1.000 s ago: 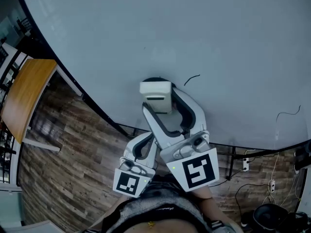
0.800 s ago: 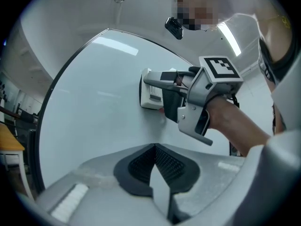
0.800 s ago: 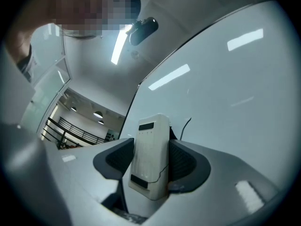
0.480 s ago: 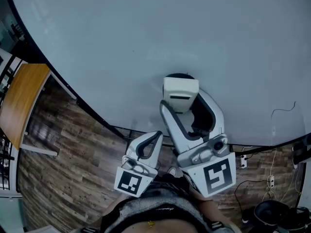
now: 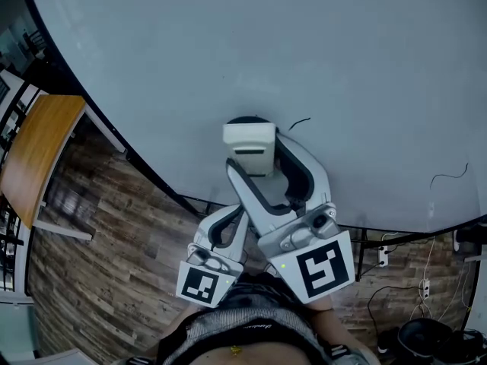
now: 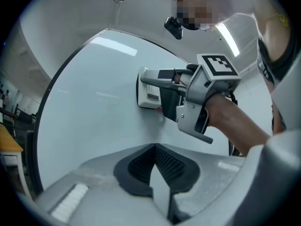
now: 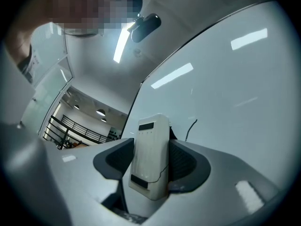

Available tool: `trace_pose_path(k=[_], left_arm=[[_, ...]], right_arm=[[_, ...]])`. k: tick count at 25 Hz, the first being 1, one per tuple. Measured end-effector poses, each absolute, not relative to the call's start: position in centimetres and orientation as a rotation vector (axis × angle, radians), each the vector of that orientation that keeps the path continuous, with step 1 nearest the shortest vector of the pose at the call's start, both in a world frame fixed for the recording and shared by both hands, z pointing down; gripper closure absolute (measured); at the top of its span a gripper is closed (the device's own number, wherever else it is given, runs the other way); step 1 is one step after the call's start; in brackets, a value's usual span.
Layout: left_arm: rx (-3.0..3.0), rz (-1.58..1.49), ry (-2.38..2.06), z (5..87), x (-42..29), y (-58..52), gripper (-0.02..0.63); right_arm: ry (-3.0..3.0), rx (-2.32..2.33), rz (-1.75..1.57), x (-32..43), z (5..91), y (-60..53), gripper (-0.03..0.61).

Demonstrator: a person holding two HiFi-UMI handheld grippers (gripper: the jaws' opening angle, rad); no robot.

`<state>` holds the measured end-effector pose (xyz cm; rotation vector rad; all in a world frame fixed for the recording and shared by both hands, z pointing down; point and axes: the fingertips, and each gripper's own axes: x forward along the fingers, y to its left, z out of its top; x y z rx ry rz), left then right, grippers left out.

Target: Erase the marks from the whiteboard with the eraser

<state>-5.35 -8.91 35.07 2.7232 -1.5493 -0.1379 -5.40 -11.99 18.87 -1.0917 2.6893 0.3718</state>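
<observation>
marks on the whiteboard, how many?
2: a short stroke just right of the eraser, a thin squiggle low on the whiteboard, far right. The eraser may hide more.

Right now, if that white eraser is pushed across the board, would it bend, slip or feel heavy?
Probably stiff: the eraser shows a straight, boxy shape while the right gripper clamps its sides. Likely light, since it looks like a plastic shell. It should glide easily, as the whiteboard looks smooth and glossy.
</observation>
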Motion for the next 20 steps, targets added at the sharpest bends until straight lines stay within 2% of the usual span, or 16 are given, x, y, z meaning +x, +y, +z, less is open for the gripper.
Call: trace_pose_path(k=[10,15,20], left_arm=[[2.779,-0.144,-1.402,35.5,-2.0,-9.0,0.611],[2.770,-0.139,-1.400,35.7,-2.1,-8.9,0.611],[2.739,-0.148,-1.474,35.9,-4.1,-9.4,0.611]], right_arm=[[2.511,-1.322,0.424,2.4,17.4,-11.7,0.342],[2.550,-1.369,0.521,0.5,17.5,-11.9,0.342],[2.667,-1.218,0.526,-5.2,18.4,-12.2,0.342]])
